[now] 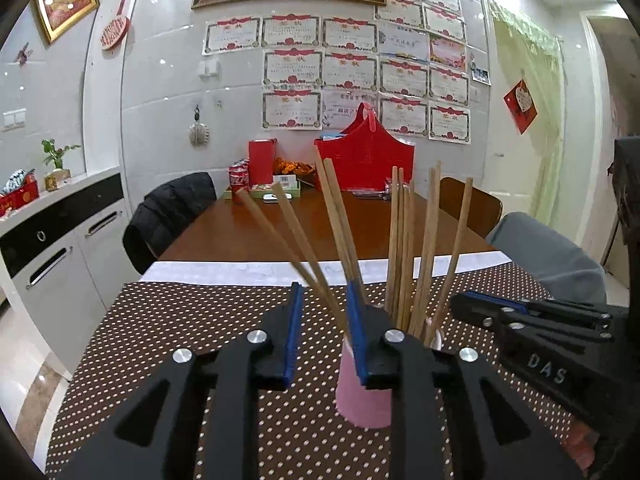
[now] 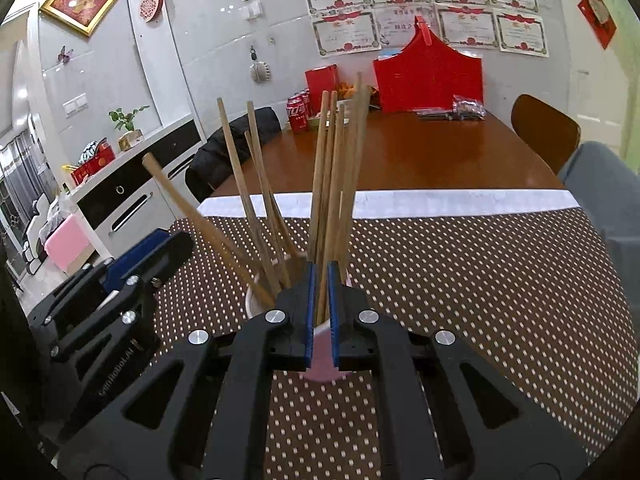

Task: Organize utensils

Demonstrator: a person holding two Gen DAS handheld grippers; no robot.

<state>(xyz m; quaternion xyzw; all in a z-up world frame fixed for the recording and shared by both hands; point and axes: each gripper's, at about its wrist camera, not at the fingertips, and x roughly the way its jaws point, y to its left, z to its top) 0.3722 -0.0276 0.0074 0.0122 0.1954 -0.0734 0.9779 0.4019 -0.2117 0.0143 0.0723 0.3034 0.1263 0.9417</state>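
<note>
Polka-dot cloth [image 1: 160, 360] covers table [image 1: 248, 236] (certificates behind) — left gripper [image 1: 322, 336] narrowly apart, right gripper [image 2: 321, 304] clamps chopstick [image 2: 326, 208].

Left gripper [image 1: 324, 300]: jaws parted, nothing pressed between the pads.
Chopsticks [image 1: 400, 248]: fanned out, stood in a pink cup [image 1: 362, 396].
Cup: set on a dotted cloth [image 1: 160, 340].
Right gripper [image 1: 480, 306]: seen at right.

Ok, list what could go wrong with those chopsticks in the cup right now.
1. The right claw is clamped on chopsticks standing in the pink cup; a sideways tug could tip the cup.
2. The left claw is open around two leaning chopsticks; they could slide out over the rim onto the dotted tablecloth.
</note>
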